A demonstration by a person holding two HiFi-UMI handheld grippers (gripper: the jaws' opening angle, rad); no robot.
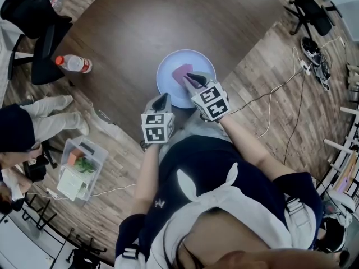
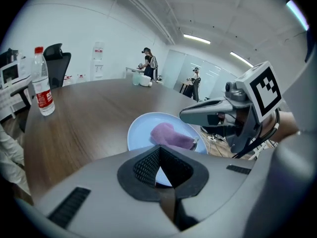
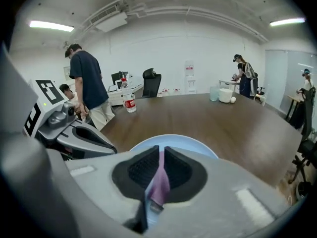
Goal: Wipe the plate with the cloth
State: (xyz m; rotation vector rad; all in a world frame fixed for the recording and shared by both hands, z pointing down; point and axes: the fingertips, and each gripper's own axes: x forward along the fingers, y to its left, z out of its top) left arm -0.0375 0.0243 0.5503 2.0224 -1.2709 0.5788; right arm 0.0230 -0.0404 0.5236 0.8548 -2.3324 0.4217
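Dark brown wood covers the big oval table (image 1: pixel 168 21), and near the edge where the person stands sits the pale blue plate (image 1: pixel 168 74). A purple cloth (image 1: pixel 182 73) lies in a small heap on the right half of the plate, most of it resting on the surface. The right gripper (image 1: pixel 189 76) reaches over the plate's near right rim, and its own view shows the pads clenched on a strip of that cloth, a small tag dangling below the pinch. The left gripper (image 1: pixel 164 97) hangs just short of the plate's near rim, beside the right one but apart from it. Its jaws are closed to a point with nothing between them, and it touches neither plate nor cloth.

From where I stand, this looks like the start of the wipe: the cloth is gripped, but no stroke across the plate shows. The next move calls for pressing the bunched cloth down flat and dragging it over the bare left half. I reckon the plate may slide on the smooth wood unless the free gripper steadies its rim.

Both forearms stretch forward from the body, and both grippers tilt down and away towards the plate, their marker cubes facing up.
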